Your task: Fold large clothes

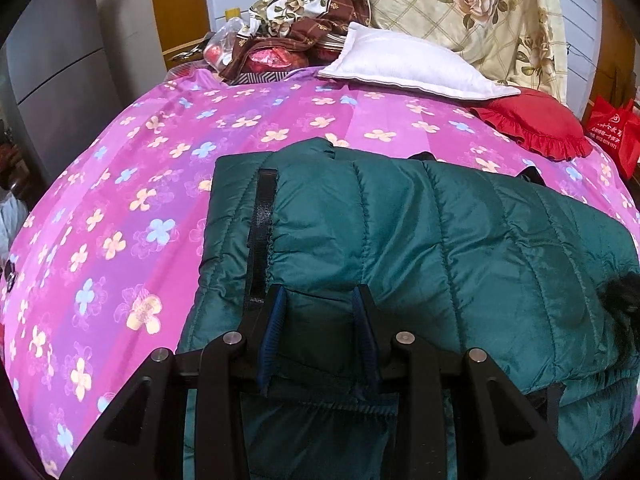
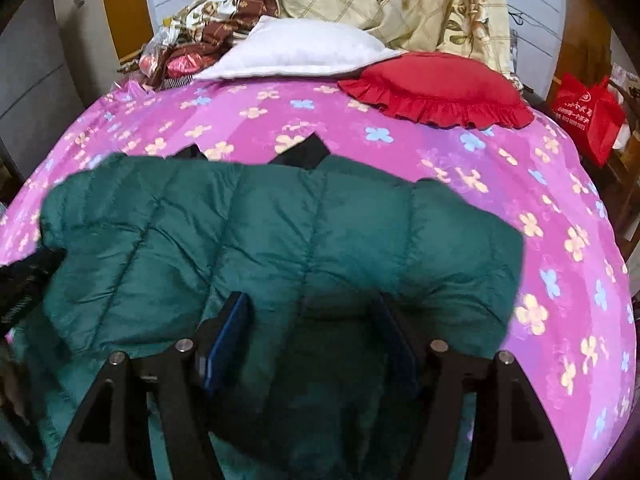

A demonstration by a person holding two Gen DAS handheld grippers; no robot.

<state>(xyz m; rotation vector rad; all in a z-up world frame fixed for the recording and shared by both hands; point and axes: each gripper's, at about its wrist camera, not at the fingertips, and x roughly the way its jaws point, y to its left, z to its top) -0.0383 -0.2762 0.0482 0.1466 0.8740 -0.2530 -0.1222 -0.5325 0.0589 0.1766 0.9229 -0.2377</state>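
A dark green quilted jacket lies across the pink flowered bed sheet, with a black zipper strip along its left edge. My left gripper is shut on a fold of the jacket near its left edge, and fabric fills the narrow gap between the blue pads. In the right wrist view the jacket spreads over the sheet. My right gripper stands wide around a thick puffy fold at the jacket's near right part, its pads pressed into the cloth. The jacket's right edge looks raised and blurred.
A white pillow and a red frilled cushion lie at the head of the bed, under a cream rose-print quilt. Brown patterned bedding and bags pile at the far left. A red bag sits off the bed's right side.
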